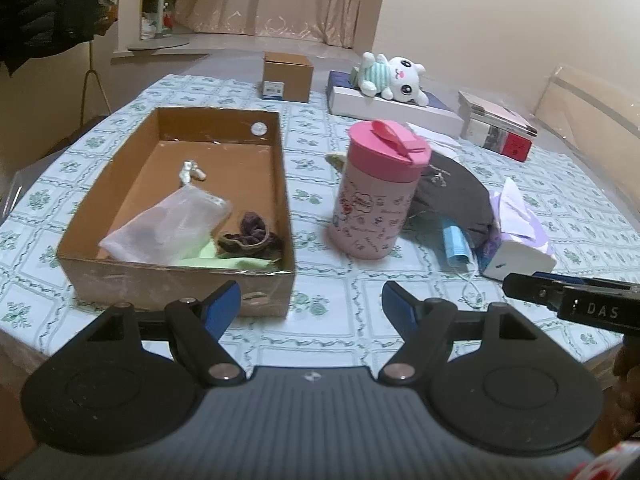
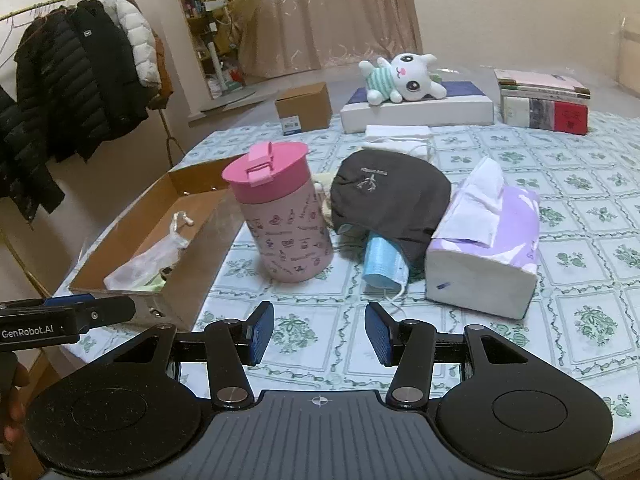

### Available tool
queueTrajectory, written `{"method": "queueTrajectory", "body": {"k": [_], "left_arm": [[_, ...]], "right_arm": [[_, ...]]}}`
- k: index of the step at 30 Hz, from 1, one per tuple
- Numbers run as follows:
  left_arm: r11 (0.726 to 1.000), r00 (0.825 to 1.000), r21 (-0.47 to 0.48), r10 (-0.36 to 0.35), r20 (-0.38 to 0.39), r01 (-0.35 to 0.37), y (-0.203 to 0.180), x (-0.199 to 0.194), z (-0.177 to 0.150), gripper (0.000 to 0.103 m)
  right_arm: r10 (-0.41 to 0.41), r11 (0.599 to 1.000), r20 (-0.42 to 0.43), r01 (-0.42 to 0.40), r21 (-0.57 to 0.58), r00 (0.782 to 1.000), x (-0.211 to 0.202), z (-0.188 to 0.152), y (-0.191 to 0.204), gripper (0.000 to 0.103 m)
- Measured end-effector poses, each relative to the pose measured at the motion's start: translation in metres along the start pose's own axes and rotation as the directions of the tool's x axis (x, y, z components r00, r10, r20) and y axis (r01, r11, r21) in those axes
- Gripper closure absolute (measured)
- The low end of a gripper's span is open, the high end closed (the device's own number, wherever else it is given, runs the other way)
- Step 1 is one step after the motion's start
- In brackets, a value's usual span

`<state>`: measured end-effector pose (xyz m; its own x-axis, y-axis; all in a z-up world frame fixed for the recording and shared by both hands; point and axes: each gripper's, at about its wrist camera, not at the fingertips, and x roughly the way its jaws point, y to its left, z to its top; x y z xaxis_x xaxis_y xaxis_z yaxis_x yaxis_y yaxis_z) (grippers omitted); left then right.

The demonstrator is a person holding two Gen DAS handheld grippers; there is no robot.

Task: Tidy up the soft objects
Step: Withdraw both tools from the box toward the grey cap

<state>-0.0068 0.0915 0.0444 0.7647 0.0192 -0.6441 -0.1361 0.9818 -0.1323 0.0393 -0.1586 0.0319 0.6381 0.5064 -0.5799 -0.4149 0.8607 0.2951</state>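
An open cardboard box (image 1: 280, 168) (image 2: 132, 220) lies at the table's left and holds a white mesh bag (image 1: 168, 228) (image 2: 152, 256), a dark purple scrunchie (image 1: 250, 236) and a pale green cloth (image 1: 224, 258). A dark cap (image 1: 452, 196) (image 2: 392, 200), a blue face mask (image 1: 456, 248) (image 2: 382, 260) and a white plush rabbit (image 1: 396, 76) (image 2: 404, 76) lie outside it. My left gripper (image 1: 311, 310) stands open in front of the box, with nothing between its fingers. My right gripper (image 2: 320, 334) is open too, short of the mask, nothing in it.
A pink lidded tumbler (image 1: 376, 192) (image 2: 280, 216) stands between box and cap. A purple tissue pack (image 1: 516, 236) (image 2: 484, 248) lies right of the cap. At the back are a small carton (image 1: 288, 76) (image 2: 304, 108), a flat white box (image 2: 416, 110) and books (image 2: 544, 104). Coats (image 2: 76, 92) hang at left.
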Motion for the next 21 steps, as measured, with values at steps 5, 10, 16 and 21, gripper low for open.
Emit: {"method": "queueTrajectory", "body": {"k": [5,10,16,21], "left_arm": [[1.0,1.0,0.014,-0.015,-0.008,0.015,-0.009,0.007,0.002,0.028],[0.999,0.999,0.027,-0.031,-0.012,0.031,-0.019,0.015,0.006,0.028],[0.997,0.998,0.05,-0.055,-0.018,0.056,-0.031,0.028,0.011,0.028],[0.995,0.998,0.076,-0.065,-0.023,0.067,-0.043,0.044,0.018,0.028]], "right_arm": [[-0.013,1.0,0.004,0.013,0.013,1.0,-0.001,0.001,-0.008,0.052],[-0.026,1.0,0.009,0.026,0.013,1.0,0.0,0.004,-0.017,0.052],[-0.046,0.999,0.027,0.046,-0.028,0.999,0.005,0.013,-0.025,0.052],[-0.061,0.992,0.046,0.065,-0.104,0.997,0.019,0.025,-0.03,0.052]]}}
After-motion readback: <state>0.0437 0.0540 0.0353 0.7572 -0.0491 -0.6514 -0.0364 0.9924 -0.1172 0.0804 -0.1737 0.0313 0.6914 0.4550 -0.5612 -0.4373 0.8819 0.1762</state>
